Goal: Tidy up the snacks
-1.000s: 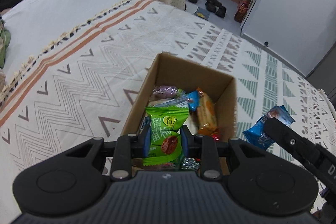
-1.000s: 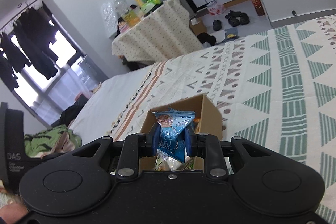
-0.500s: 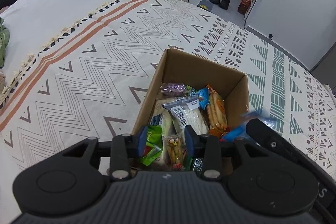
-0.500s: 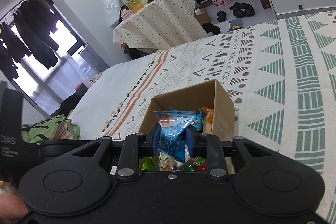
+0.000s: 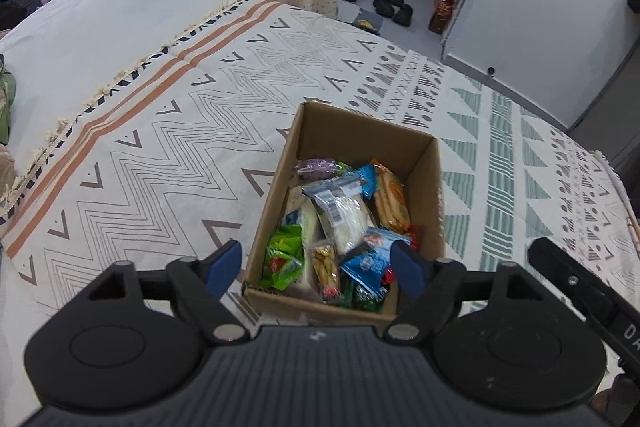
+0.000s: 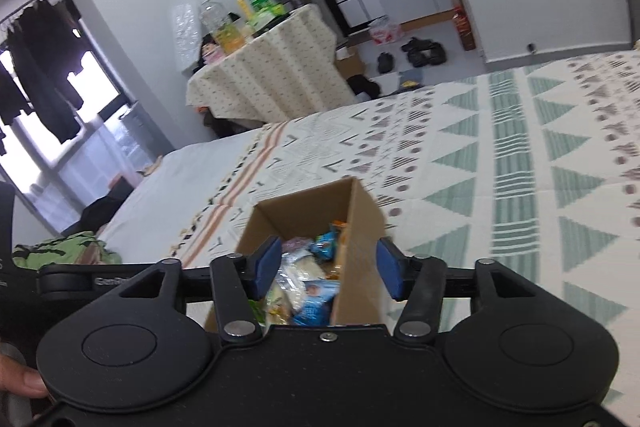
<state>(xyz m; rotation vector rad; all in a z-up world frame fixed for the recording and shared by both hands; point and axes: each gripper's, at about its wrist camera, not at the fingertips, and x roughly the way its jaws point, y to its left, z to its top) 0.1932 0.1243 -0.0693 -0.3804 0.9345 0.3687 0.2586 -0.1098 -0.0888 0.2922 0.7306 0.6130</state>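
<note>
both packets have gone from the jaws since a second ago: back then the left gripper (image 5: pixel 316 269) pinched a green packet (image 5: pixel 282 255) and the right gripper (image 6: pixel 327 269) pinched a blue packet (image 5: pixel 370 259), and now both snacks lie inside the cardboard box (image 5: pixel 360 131). the jaws of the left gripper are wide apart with nothing between them, and the jaws of the right gripper are wide apart and empty too. the box sits on the bed (image 5: pixel 168 131), on a blanket with zigzag lines, and it is nearly full at the near end. a white packet (image 5: pixel 344 213) and an orange packet (image 5: pixel 392 197) lie in the middle, and a purple one (image 5: pixel 316 167) lies at the far end. no more loose snacks show on the blanket in these views, so the job looks close to done. the box is light and the bed is soft, so a bump from either gripper could tip it or push it along. the right gripper hangs just over the near edge of the box, and a blue pad (image 6: pixel 388 269) could catch the wall if it drops. the top packets could slide out if the box leans.
</note>
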